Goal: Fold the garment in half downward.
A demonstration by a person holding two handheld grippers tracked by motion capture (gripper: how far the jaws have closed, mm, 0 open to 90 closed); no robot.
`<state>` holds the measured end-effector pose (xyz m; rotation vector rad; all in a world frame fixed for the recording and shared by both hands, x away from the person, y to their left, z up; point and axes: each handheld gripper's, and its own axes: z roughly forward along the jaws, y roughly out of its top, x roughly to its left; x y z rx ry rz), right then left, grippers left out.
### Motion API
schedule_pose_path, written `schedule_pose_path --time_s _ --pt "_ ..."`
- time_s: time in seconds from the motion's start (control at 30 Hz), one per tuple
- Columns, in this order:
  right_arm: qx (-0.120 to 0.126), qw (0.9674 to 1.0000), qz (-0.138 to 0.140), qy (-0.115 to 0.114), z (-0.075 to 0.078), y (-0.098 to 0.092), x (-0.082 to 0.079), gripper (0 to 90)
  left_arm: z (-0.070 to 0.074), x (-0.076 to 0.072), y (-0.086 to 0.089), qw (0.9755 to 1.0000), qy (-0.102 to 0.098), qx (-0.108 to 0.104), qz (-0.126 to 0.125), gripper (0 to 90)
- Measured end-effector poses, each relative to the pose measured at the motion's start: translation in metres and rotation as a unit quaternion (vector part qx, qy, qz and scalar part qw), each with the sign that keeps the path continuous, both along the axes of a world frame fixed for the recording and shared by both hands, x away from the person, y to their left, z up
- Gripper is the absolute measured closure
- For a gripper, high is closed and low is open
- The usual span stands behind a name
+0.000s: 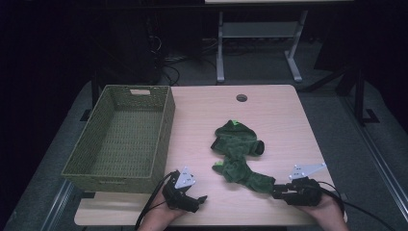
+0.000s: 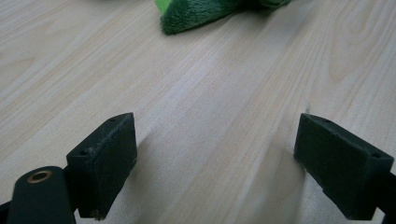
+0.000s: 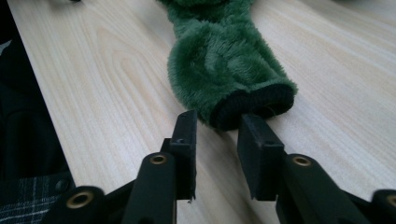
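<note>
Figure: a person seated at a pale wood-grain table (image 1: 269, 103) works on a fuzzy dark-green plush garment with black knit cuffs (image 1: 240, 154), which lies crumpled on the tabletop between the two hand-held grippers and somewhat ahead of them. The right gripper (image 3: 217, 135) points at the nearest black cuff (image 3: 254, 105); its fingers (image 3: 187, 140) stand narrow, one to each side of the cuff's lower rim, with the tips at or just touching the knit edge, and a gap remains between the pads, so the cloth is not yet visibly pinched. The approach along the table surface suits a flat, limp item: the cuff is the firmest and most reachable edge, and a grip there would probably let the whole piece be lifted or dragged. The left gripper (image 2: 215, 158) rests low over bare wood with its fingers (image 2: 109, 158) wide apart and nothing between them; a tip of the green plush lies well ahead of them, apart. It appears held in waiting, ready to take a second edge. An olive-green woven rectangular basket (image 1: 166, 125) stands beyond the left gripper's fingers, on the left part of the table, and is the likely destination for the garment.
</note>
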<state>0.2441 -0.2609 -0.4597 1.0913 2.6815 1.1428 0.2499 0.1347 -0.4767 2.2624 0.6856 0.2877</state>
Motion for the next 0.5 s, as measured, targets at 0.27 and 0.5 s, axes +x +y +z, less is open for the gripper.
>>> schedule_pose_path --time_s 0.27,0.5 --pt "0.000 0.9999 0.008 -0.010 0.000 -0.003 0.002 86.0 0.000 0.000 0.000 1.0000 -0.001 0.000 0.000 12.6" --pt "0.007 0.9994 0.011 -0.031 0.010 -0.009 0.003 86.3 0.000 0.000 0.000 1.0000 0.000 0.000 0.000 12.6"
